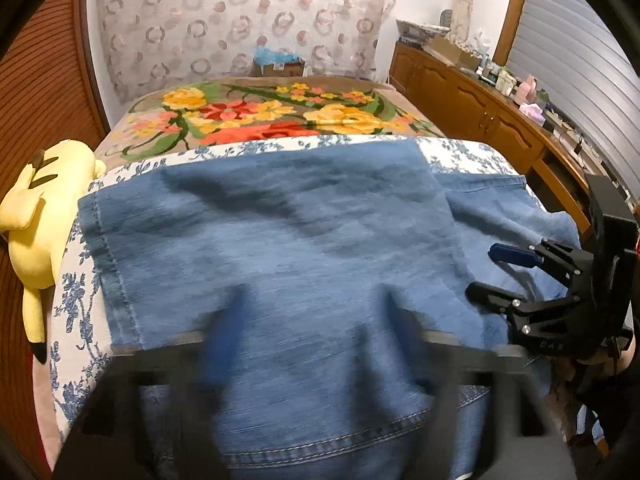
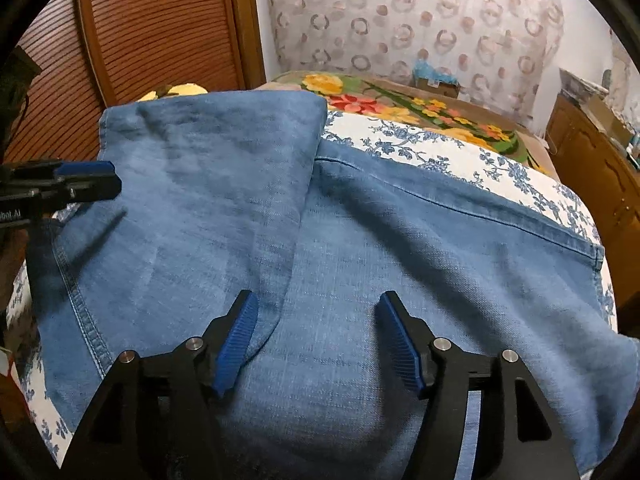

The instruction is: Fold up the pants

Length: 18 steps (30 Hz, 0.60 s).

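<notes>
**Jaws spread above the folded jeans**

I hold the left gripper (image 1: pixel 312 320) and right gripper (image 2: pixel 316 344) with jaws spread, pinching nothing. The jeans (image 2: pixel 360 240) lie on the floral bedsheet (image 2: pixel 460 152), one layer doubled over, so I judge the fold laid and released.

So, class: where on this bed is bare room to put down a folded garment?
Free: the floral blanket beyond the blue denim pants, up to the cardboard box. Crowded: the blue-flowered white sheet shows only strips, with the yellow plush toy alongside.
</notes>
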### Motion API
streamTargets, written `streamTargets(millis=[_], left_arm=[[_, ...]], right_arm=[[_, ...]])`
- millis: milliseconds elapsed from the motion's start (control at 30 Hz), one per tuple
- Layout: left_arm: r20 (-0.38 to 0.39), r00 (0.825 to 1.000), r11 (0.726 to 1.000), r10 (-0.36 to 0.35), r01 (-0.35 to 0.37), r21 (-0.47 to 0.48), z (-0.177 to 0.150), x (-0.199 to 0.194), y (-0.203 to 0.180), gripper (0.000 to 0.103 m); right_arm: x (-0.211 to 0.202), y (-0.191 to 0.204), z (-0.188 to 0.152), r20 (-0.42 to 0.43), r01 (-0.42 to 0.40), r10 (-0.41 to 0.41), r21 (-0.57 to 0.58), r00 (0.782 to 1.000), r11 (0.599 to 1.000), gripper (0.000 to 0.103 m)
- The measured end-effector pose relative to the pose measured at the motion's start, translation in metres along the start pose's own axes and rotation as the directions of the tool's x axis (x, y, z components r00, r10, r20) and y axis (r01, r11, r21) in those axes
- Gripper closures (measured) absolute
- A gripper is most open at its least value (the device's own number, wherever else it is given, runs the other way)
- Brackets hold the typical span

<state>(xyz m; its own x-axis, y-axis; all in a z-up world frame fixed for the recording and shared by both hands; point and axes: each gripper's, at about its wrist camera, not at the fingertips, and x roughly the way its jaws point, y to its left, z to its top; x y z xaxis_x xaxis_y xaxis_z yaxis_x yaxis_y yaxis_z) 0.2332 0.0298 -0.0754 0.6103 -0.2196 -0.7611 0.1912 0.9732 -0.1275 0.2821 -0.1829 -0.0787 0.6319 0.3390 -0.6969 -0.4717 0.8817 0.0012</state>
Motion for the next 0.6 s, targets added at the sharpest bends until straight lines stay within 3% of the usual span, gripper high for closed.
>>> streamTargets(millis=[333,433,600], left_arm=[[0.005,1.000,1.000,-0.023,0.023,0.001,-0.001,0.003,-0.014,0.016],[0.007,1.000,1.000,-0.017,0.017,0.009,0.000,0.003,-0.019,0.016],[0.006,1.000,0.999,-0.022,0.021,0.030,0.003,0.005,-0.030,0.016]], right_arm=[[-0.001,0.003,-0.001,-0.003,0.003,-0.003,-0.018,1.000,1.000,0.030],[-0.006,-0.004,0.000,-0.018,-0.032,0.032,0.010,0.999,0.999,0.030],[-0.038,-0.027,-0.008,0.037,0.002,-0.003,0.038,0.999,0.999,0.030]])
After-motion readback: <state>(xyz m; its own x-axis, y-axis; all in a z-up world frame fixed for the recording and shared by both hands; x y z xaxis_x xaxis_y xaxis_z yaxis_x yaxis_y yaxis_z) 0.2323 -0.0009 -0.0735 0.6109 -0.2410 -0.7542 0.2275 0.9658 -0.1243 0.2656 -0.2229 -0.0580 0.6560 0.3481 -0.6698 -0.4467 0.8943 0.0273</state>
